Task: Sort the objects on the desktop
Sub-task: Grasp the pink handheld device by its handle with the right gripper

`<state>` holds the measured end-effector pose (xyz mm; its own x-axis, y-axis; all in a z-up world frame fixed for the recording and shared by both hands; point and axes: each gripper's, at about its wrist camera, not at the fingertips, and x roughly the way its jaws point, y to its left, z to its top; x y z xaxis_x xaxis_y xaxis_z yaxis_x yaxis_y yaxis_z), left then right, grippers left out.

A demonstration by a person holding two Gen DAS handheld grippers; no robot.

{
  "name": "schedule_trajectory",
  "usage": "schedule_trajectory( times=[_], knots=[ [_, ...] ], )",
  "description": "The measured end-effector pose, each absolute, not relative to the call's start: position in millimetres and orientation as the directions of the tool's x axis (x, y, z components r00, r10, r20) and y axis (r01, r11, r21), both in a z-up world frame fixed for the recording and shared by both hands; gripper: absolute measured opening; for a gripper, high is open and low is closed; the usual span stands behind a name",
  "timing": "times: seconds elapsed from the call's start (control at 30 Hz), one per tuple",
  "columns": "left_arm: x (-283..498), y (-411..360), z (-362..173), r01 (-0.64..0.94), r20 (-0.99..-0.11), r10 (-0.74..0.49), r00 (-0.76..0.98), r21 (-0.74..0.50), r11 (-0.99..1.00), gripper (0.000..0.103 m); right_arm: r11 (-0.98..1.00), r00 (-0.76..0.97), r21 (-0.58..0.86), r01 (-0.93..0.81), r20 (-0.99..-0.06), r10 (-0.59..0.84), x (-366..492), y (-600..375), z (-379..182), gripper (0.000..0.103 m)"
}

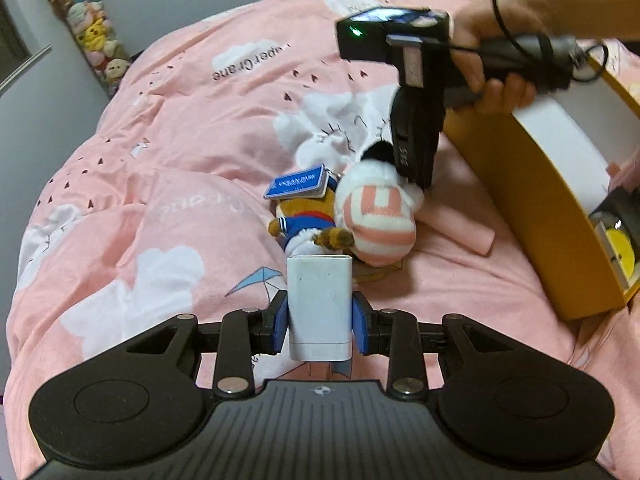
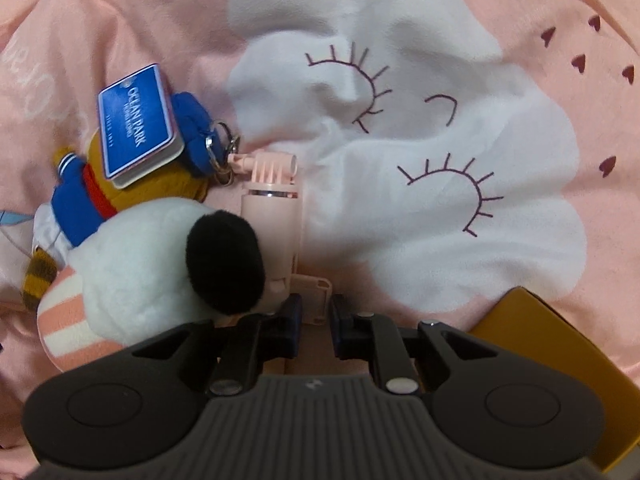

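Note:
My left gripper (image 1: 320,320) is shut on a white charger block (image 1: 320,304), held upright between its blue pads above the pink bedspread (image 1: 180,140). My right gripper (image 2: 316,320) points straight down, its pads against the small loop at the base of a pink handheld fan (image 2: 272,220) lying on the bedspread. In the left wrist view the right gripper (image 1: 420,180) stands over the toys, held by a hand (image 1: 500,92). A white plush with a black ear and pink stripes (image 2: 140,264) leans on the fan. Beside it lies a brown plush in a blue sailor suit (image 2: 80,200) with a blue tag (image 2: 138,120).
A yellow box with a white inside (image 1: 532,208) lies open at the right, close to the fan; its corner (image 2: 540,344) shows beside my right gripper. A column of stacked plush toys (image 1: 92,32) stands by the wall at the far left.

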<state>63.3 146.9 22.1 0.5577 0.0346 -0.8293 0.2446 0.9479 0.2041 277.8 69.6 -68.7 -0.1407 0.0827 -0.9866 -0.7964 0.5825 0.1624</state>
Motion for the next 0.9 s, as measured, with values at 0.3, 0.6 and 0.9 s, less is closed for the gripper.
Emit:
schedule_trajectory(
  times=[0.3,0.6,0.9],
  knots=[
    [53,143,32,0.184,-0.816,0.019,0.577,0.152,0.971,0.037,0.517,-0.216,0.351,-0.781,-0.928,0.304,248,48,-24,0.0],
    [48,136,34,0.143,-0.809,-0.005,0.588,0.098,0.985,0.037,0.601,-0.107,0.238,-0.763,-0.963,0.246,251,46,-34,0.025],
    [35,132,32,0.051,-0.811,0.001,0.585,0.038,0.998,0.037,0.632,-0.013,0.11,-0.767,-0.988,0.156,226,57,-41,0.033]
  ],
)
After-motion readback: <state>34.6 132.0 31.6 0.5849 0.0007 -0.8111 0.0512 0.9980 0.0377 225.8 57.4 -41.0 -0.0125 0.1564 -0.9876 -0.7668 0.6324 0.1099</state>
